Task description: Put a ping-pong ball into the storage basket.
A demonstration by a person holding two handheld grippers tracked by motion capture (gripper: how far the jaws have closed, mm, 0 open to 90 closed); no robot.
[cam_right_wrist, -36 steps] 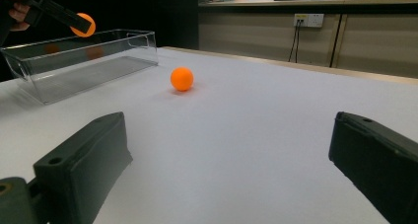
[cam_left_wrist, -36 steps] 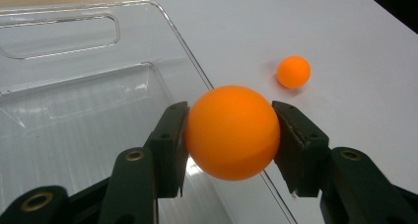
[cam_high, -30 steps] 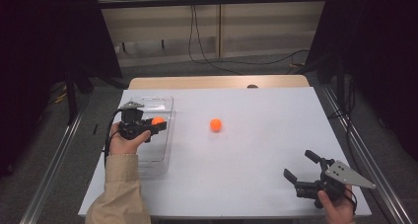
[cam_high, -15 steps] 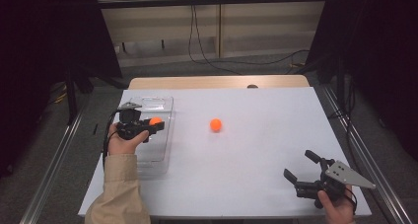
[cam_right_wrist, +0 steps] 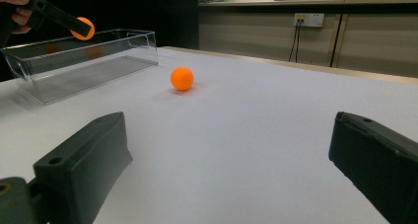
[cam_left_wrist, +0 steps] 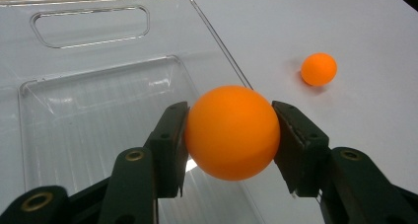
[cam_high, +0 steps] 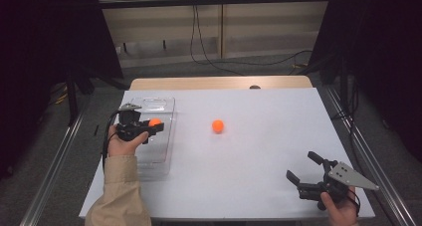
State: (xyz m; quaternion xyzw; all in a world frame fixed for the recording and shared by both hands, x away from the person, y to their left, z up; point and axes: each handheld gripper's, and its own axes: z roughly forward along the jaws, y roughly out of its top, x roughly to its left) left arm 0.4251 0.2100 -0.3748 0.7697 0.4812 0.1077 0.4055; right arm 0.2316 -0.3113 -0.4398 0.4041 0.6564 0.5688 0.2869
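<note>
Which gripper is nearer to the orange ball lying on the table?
Left. The left gripper holds another ball over the clear bin, beside the loose ball. The right gripper is open at the table's near corner.

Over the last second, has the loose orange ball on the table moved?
No. The loose ball sits at the same spot right of the clear tray.

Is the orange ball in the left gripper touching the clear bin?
Apart. The right gripper view shows the held ball in the left gripper above the clear bin rim.
</note>
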